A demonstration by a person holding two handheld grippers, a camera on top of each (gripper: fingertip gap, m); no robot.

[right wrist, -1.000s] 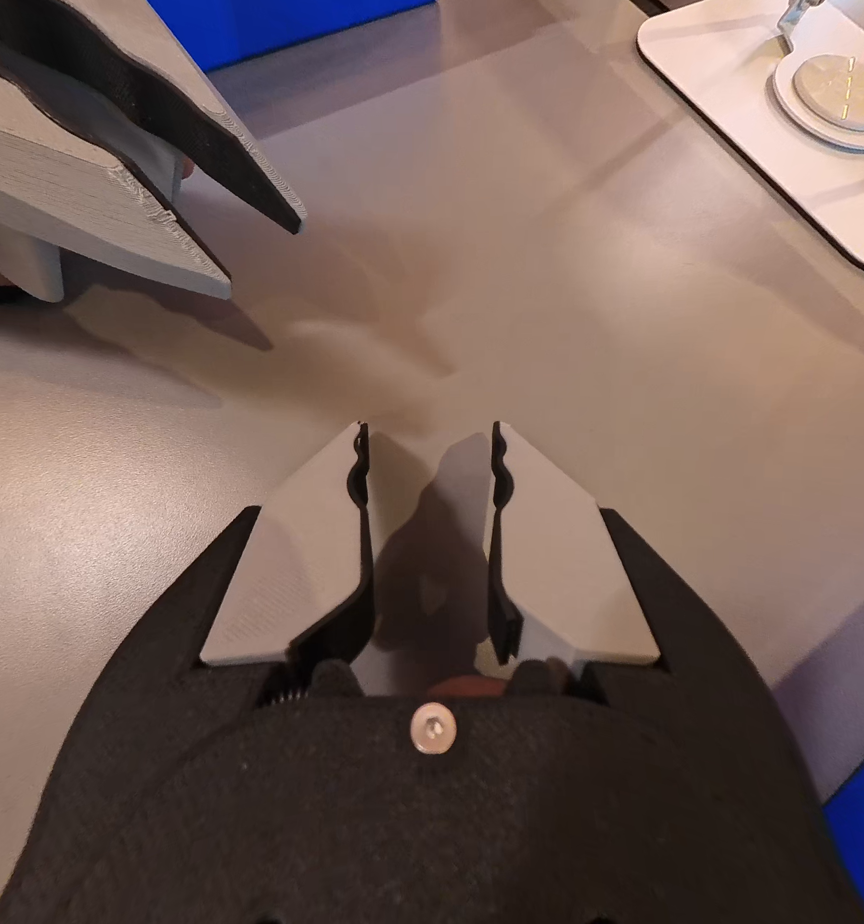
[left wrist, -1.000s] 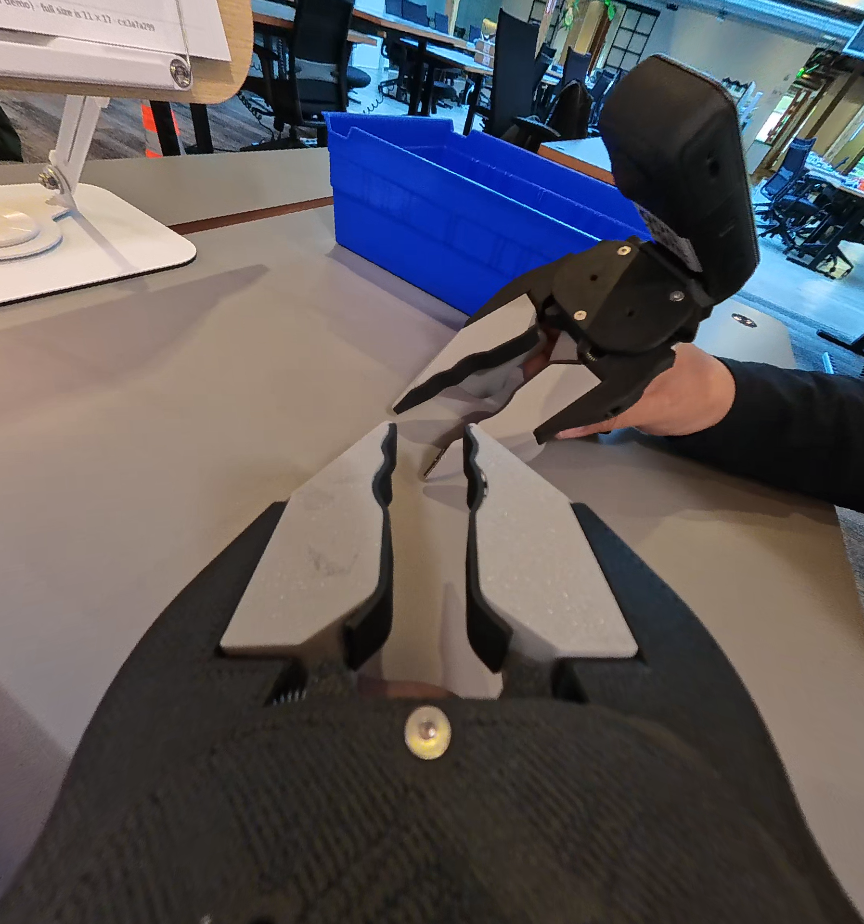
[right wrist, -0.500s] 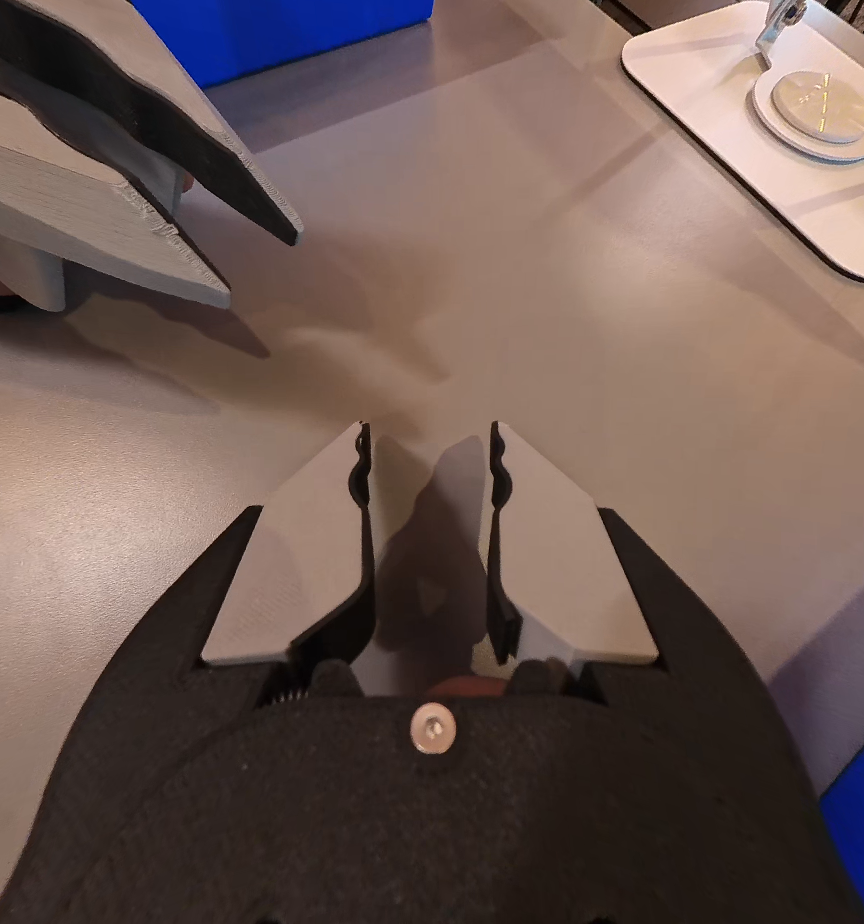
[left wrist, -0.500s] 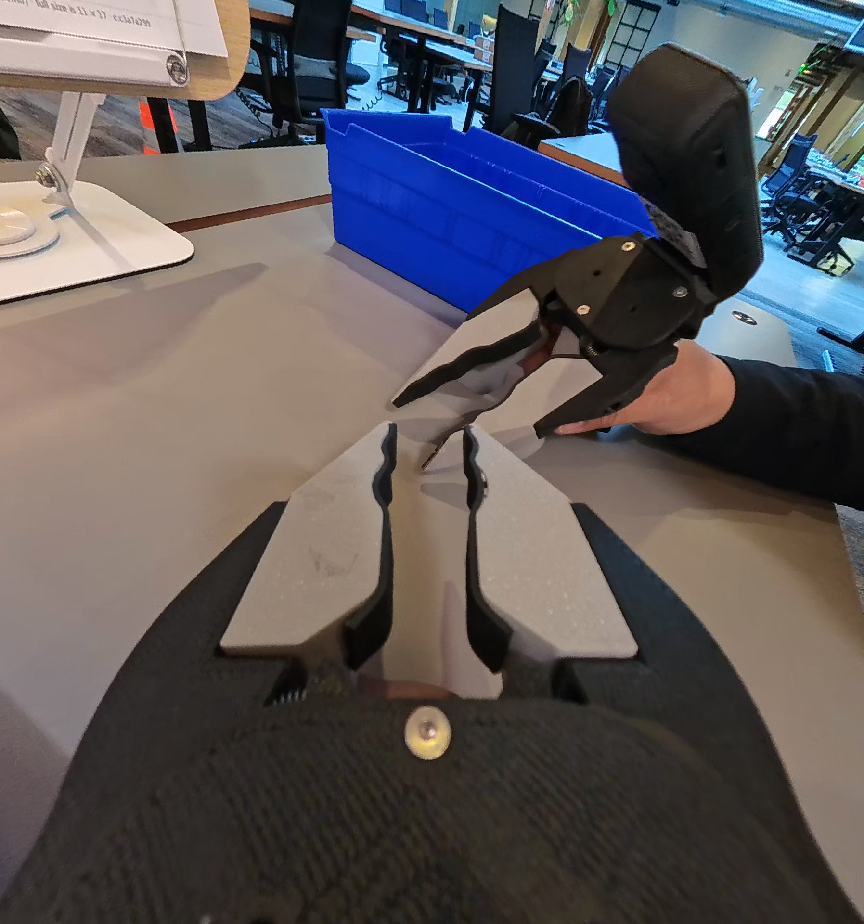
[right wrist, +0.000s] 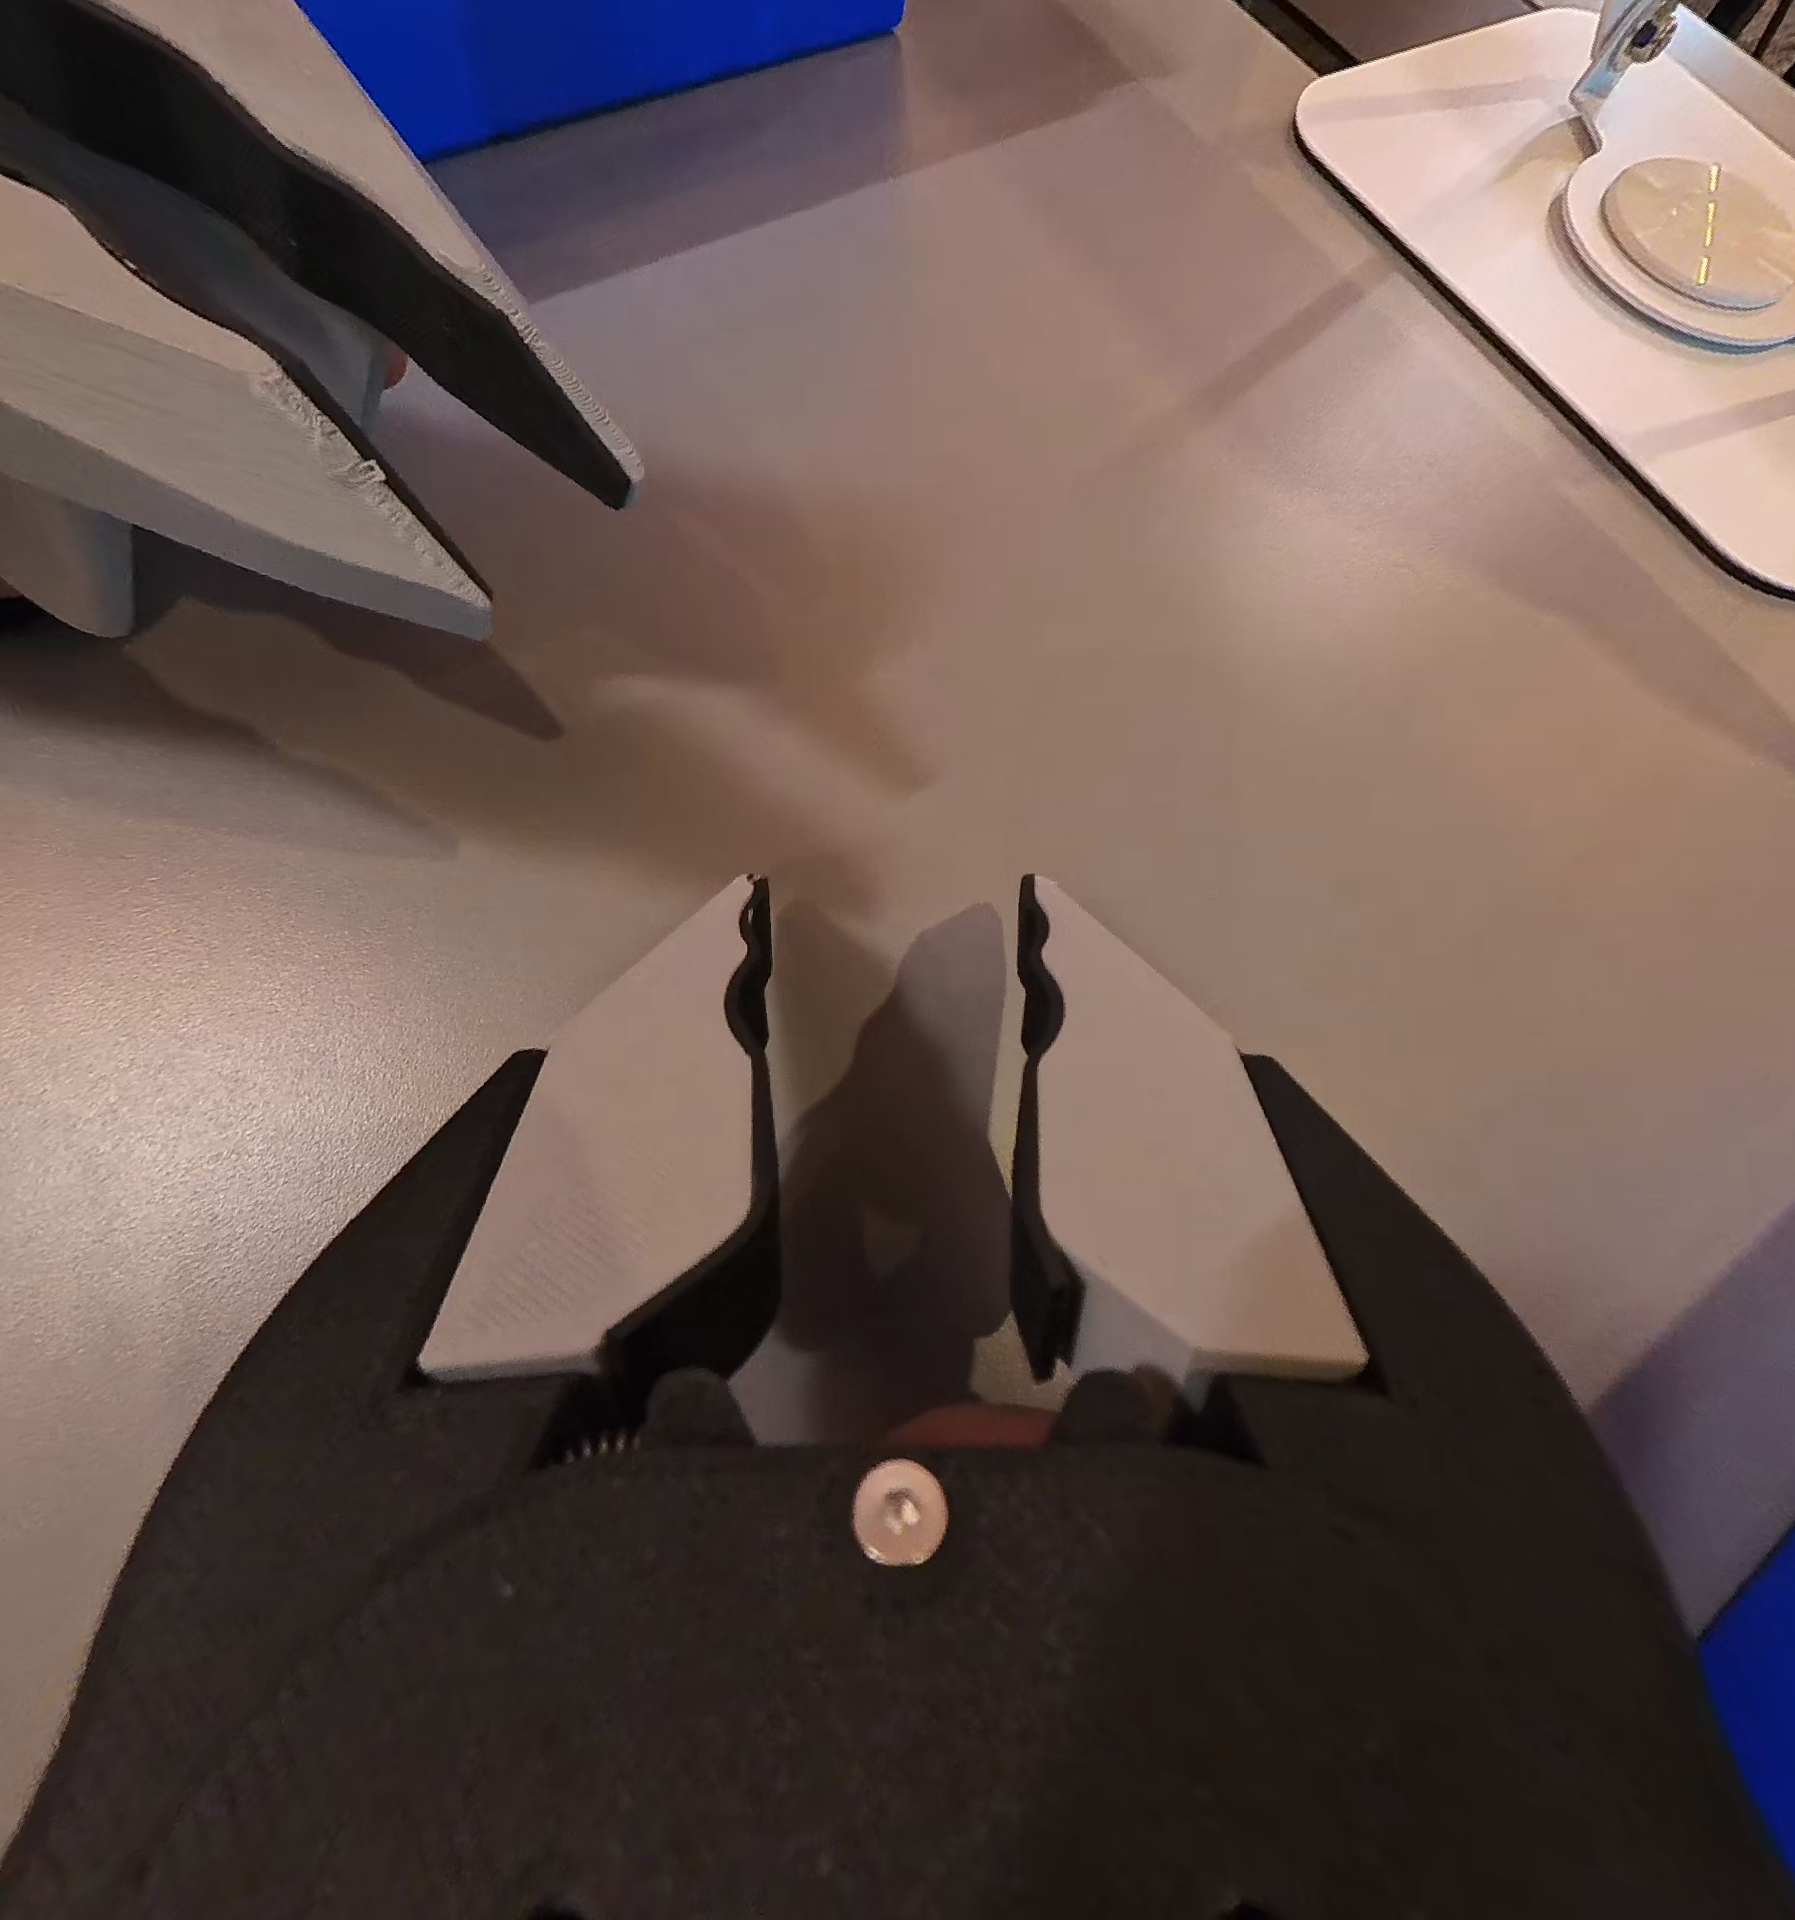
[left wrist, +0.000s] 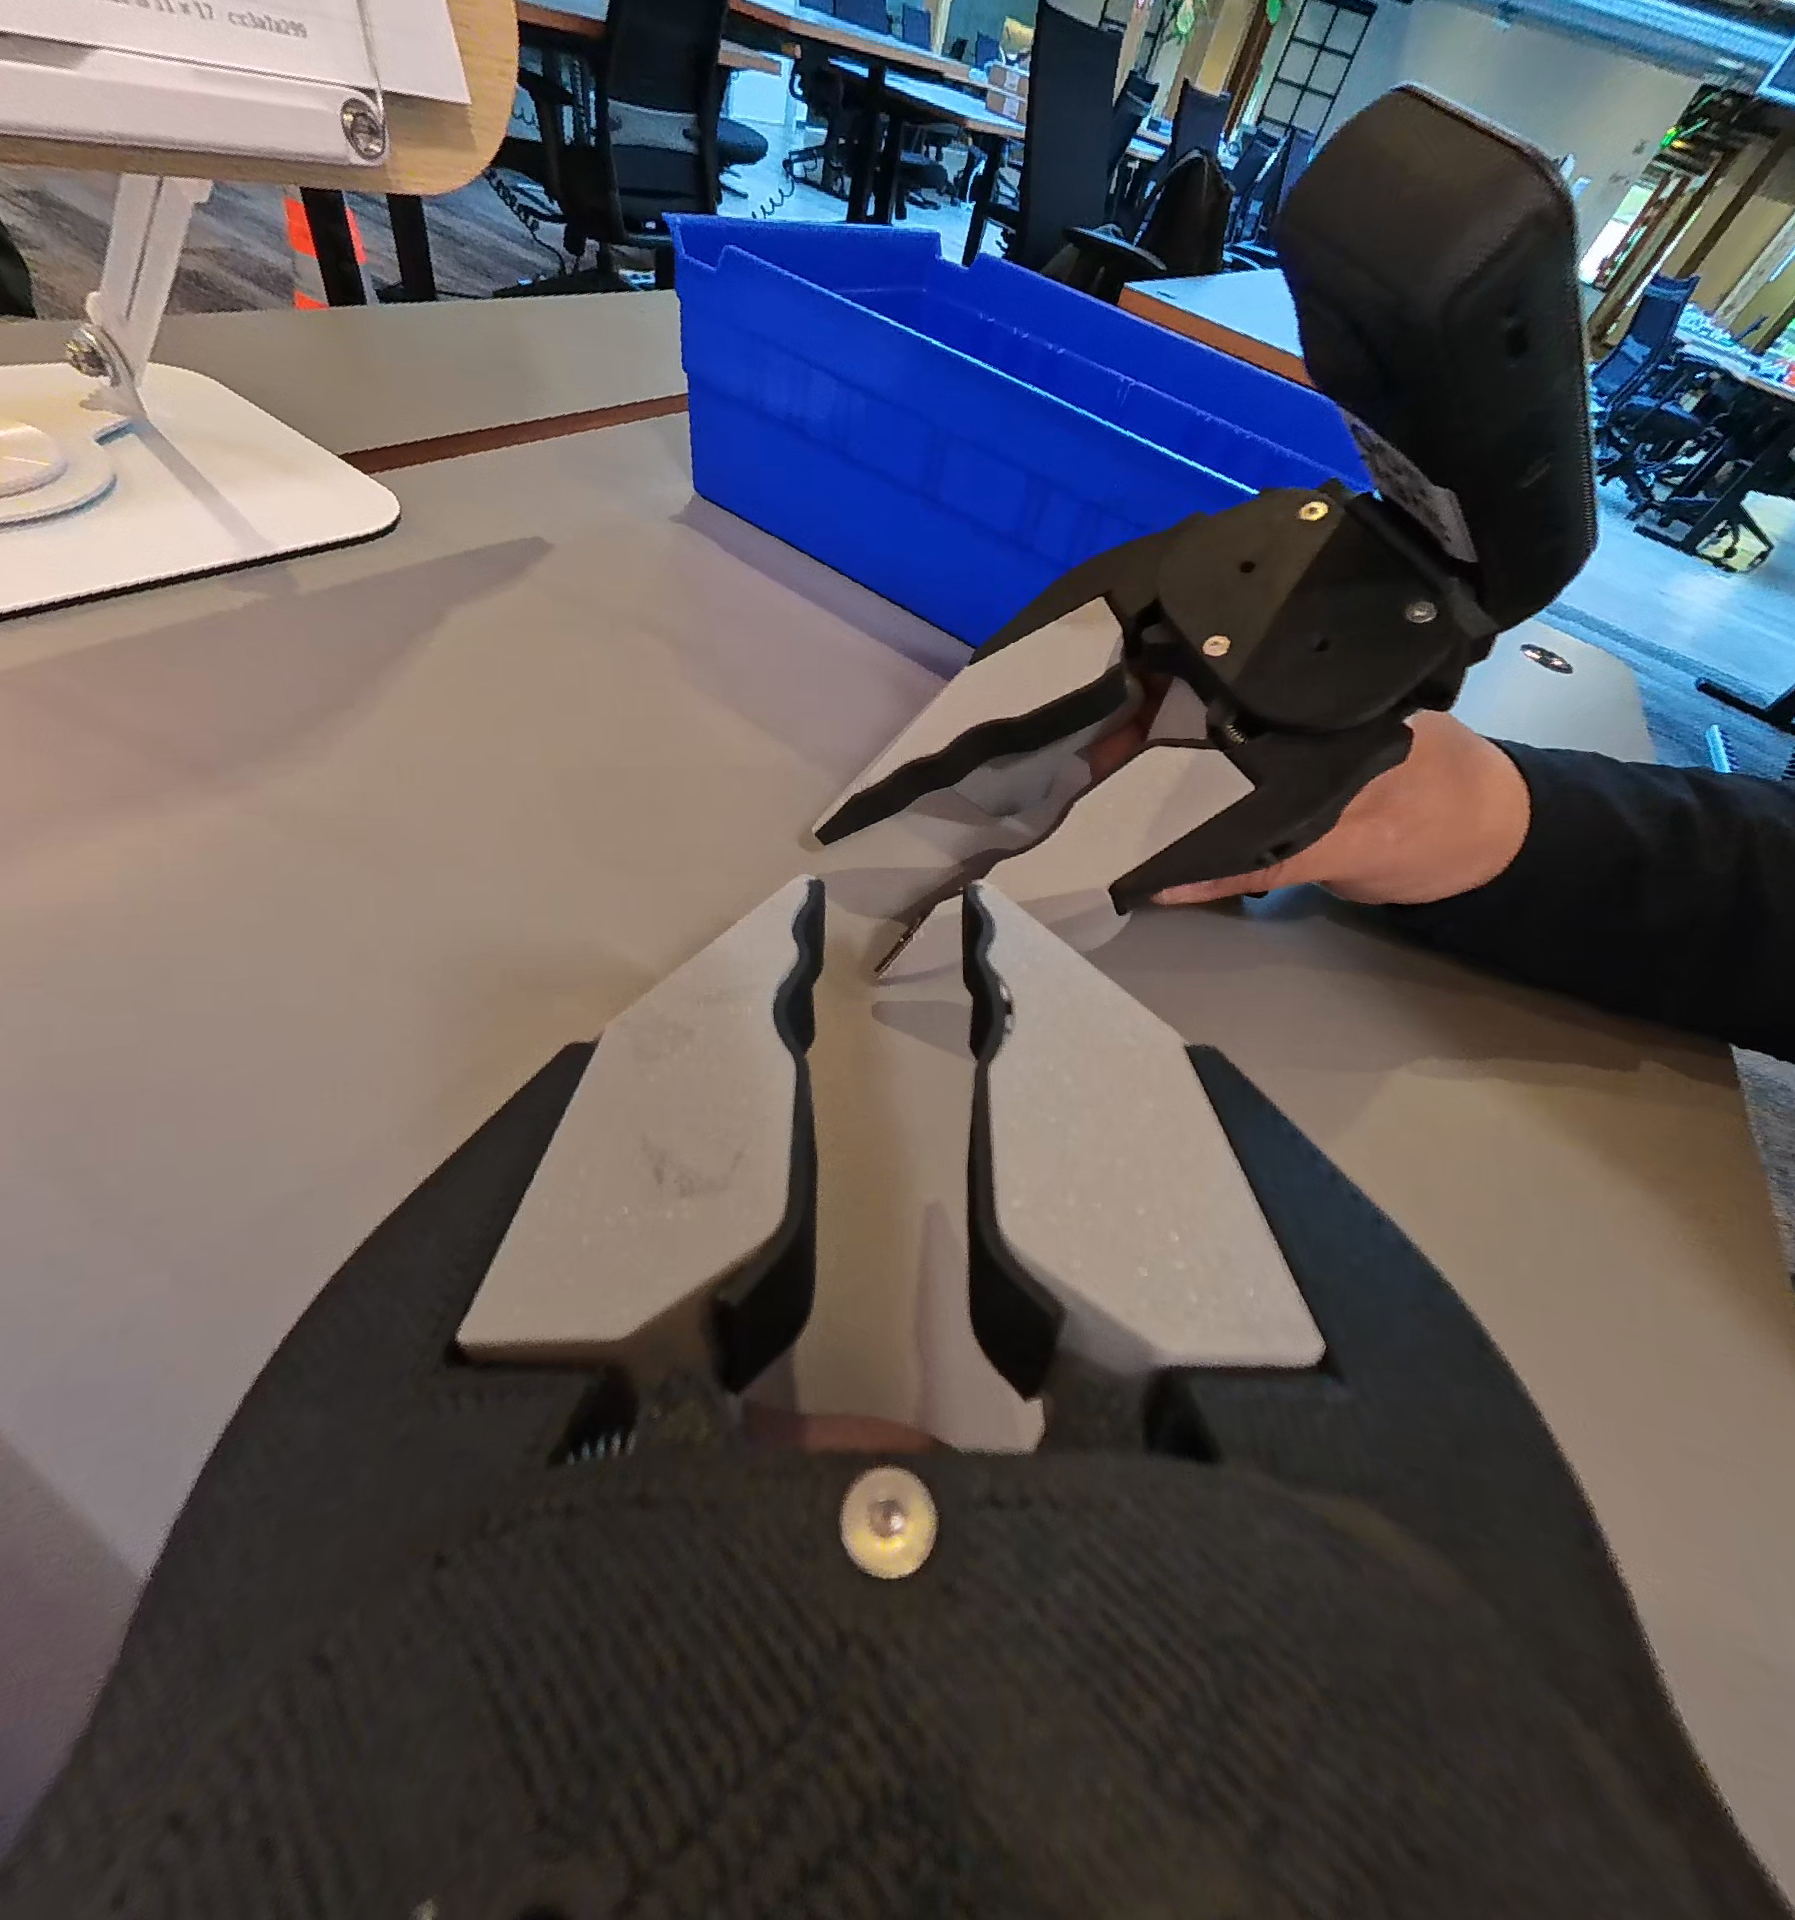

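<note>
My left gripper (left wrist: 891, 904) is open and empty, low over the grey table (left wrist: 353, 831). My right gripper (left wrist: 857, 894), black with grey fingers and held by a hand (left wrist: 1412, 831) in a dark sleeve, comes in from the right. It is open, and its lower fingertip sits between my left fingertips. In the right wrist view my right gripper (right wrist: 893, 894) is open and empty over the bare table (right wrist: 1184, 623). The left gripper (right wrist: 550, 556) shows open at the upper left. Neither gripper holds anything.
A blue plastic bin (left wrist: 976, 416) stands on the table behind the grippers and also shows in the right wrist view (right wrist: 612, 62). A white stand base (left wrist: 145, 499) sits at the far left (right wrist: 1599, 260). Office desks and chairs lie beyond the table. Spacing between my two grippers at the tips: around 8 centimetres.
Hardly anything. The right gripper has shifted very slightly in both views. Both grippers stay open and empty in the same place.
</note>
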